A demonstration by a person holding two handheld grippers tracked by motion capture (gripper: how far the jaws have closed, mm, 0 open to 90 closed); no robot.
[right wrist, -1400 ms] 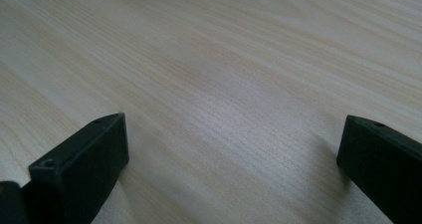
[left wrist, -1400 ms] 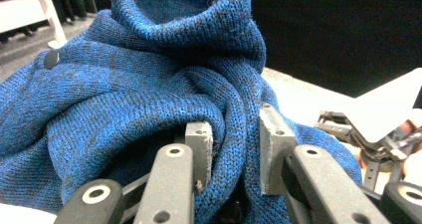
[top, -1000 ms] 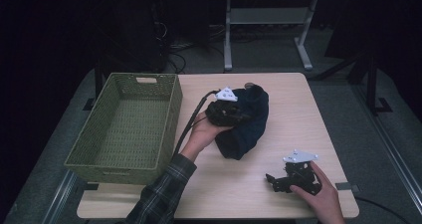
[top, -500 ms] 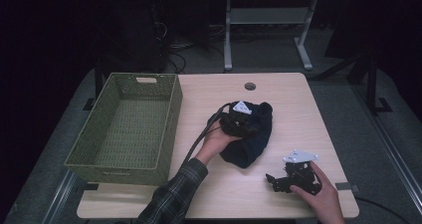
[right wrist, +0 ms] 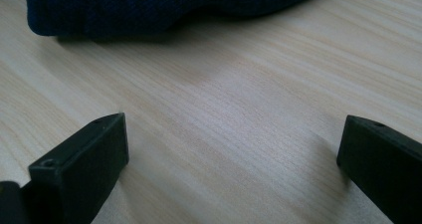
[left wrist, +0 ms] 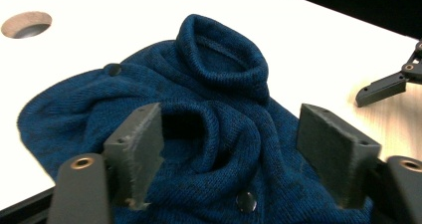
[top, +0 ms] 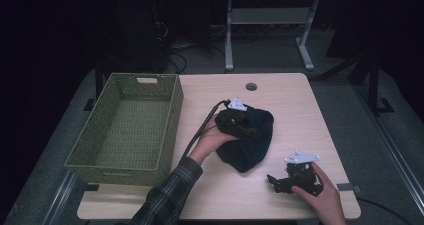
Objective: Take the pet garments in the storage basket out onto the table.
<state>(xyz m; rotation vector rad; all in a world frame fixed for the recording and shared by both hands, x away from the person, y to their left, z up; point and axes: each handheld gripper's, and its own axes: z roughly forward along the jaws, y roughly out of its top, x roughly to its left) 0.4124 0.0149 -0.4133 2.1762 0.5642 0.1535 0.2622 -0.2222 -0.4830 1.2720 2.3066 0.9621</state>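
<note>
A dark blue knit garment [top: 252, 147] lies crumpled in the middle of the wooden table [top: 300, 110]. My left gripper [top: 241, 126] rests over the garment's left part. In the left gripper view its jaws have just been opening and now stand apart; a fold of the garment [left wrist: 219, 69] lies between them, and the pads [left wrist: 142, 139] do not press on it. My right gripper [top: 276, 181] sits low on the table near the front right, open and empty. Its own view shows bare wood between the jaws [right wrist: 234, 129] and the garment's edge [right wrist: 149, 5] farther off.
A green woven basket [top: 172, 117] stands empty at the table's left side. A round cable hole [top: 251, 86] is in the table's far middle. A tip of the right gripper [left wrist: 393, 82] shows in the left gripper view. Bare tabletop lies to the right of the garment.
The left gripper came toward the near side and down with the garment, and its jaws have opened off the cloth. The right gripper has stayed still.
</note>
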